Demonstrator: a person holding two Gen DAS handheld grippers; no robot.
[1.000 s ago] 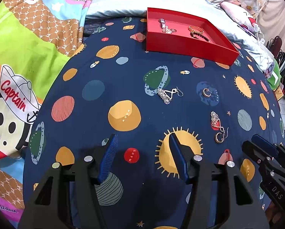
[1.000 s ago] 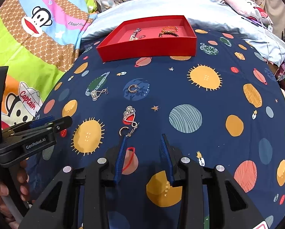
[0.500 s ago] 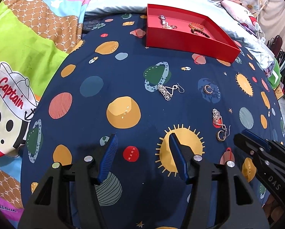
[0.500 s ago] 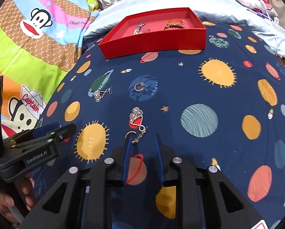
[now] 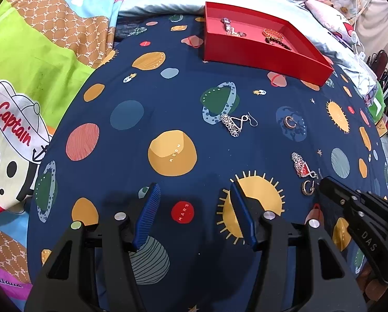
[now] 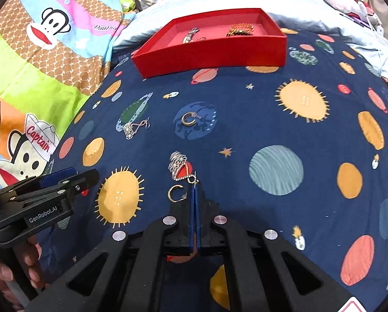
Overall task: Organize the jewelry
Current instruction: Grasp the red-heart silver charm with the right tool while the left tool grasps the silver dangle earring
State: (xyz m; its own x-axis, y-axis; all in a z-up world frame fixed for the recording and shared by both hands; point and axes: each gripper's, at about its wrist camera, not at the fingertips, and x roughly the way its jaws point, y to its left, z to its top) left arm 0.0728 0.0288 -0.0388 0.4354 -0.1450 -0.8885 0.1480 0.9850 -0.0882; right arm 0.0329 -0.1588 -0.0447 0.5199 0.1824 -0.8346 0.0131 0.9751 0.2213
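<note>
Presently, right hand-held gripper [image 6: 195, 189]: blue pads pressed together, tips at the hook of a silver dangling earring [image 6: 179, 166] lying on the navy planet-print bedspread [image 6: 285, 130]; whether the hook is pinched cannot be told. Gold hoop earring [image 6: 177, 193] just left of the tips. Left hand-held gripper [image 5: 194, 200]: pads spread wide, holding nothing, above the bedspread. Silver flower earring [image 5: 235, 124] and small gold hoop [image 5: 289, 122] near the bedspread's middle. Red tray [image 5: 259, 52] at the far edge, holding a silver piece [image 5: 230, 27] and a beaded bracelet [image 5: 274, 36].
</note>
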